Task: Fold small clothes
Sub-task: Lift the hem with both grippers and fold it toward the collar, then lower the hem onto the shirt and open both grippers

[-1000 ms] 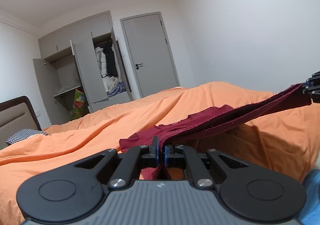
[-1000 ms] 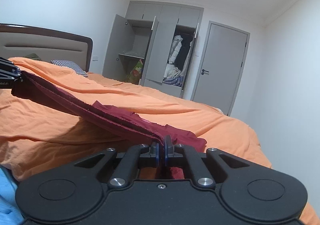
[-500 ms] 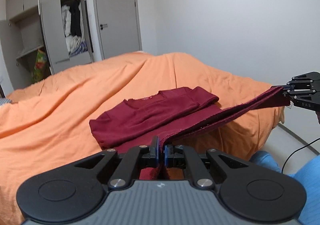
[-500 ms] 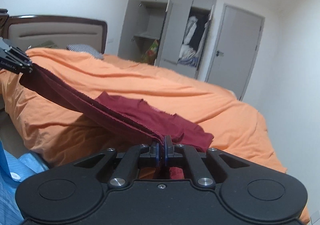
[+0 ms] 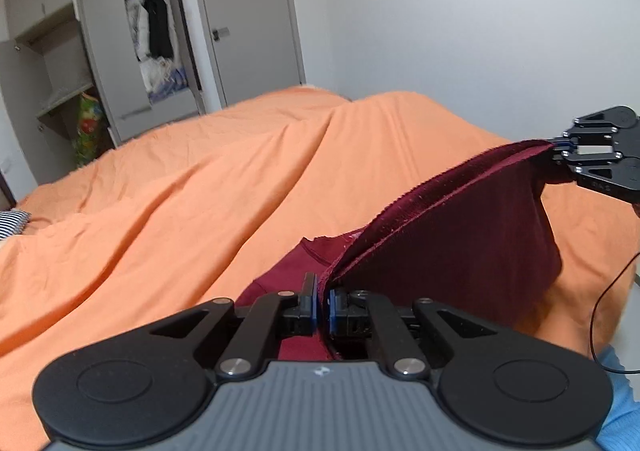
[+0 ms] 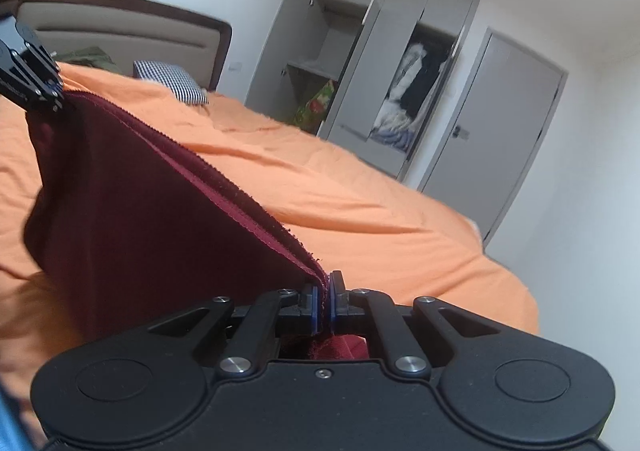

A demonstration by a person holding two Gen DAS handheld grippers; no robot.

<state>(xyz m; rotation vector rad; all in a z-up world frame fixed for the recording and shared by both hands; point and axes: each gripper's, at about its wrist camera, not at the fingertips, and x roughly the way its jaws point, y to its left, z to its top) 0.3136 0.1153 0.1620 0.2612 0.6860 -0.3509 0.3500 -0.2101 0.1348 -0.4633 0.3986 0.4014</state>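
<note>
2 grippers have the maroon shirt [image 5: 460, 251] by its hem: the left gripper [image 5: 321, 301] and right gripper [image 6: 323, 301] are both clamped tight on a corner, hem stretched between them above the orange bedspread [image 5: 200, 191], collar end resting on it. Looks like mid-fold; next move probably carries the hem toward the collar and lays it flat. Tiny lettering on the gripper bodies, unreadable.

L gripper [image 5: 321, 301] & R gripper [image 6: 323, 301] both clamped, held apart
</note>
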